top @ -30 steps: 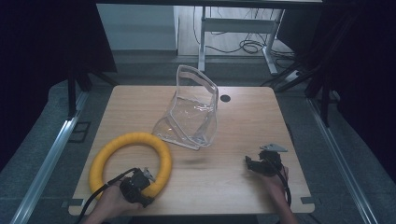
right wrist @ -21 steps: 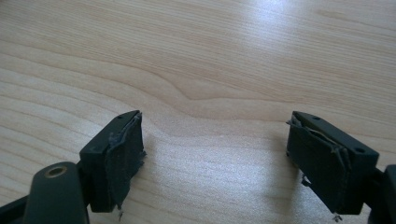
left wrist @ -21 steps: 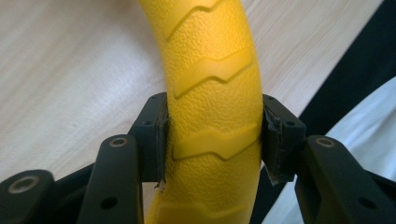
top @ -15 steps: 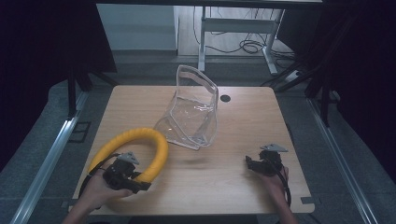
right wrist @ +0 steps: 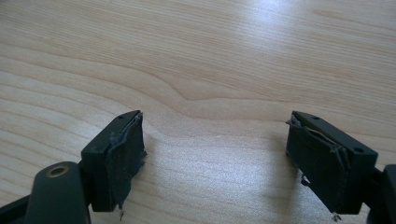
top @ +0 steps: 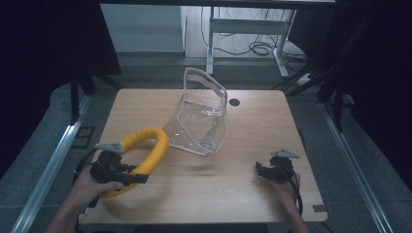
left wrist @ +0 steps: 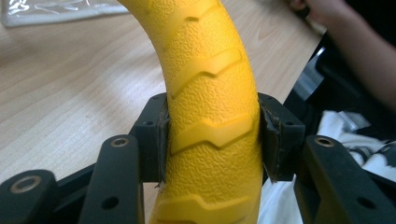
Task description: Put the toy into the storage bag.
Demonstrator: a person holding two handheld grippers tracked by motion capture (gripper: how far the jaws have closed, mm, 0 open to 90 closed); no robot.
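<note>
Where dim light falls, wooden table

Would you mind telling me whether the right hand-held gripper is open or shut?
Open: the right hand-held gripper has its jaws wide apart over bare table, holding nothing.

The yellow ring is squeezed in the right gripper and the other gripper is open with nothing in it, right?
Not quite: the left gripper is the one squeezing the yellow ring. The left gripper view shows its pads pressed against both sides of the ring. The other one, the right gripper, is open with nothing in it, over the bare wooden table, as the right gripper view shows.
</note>
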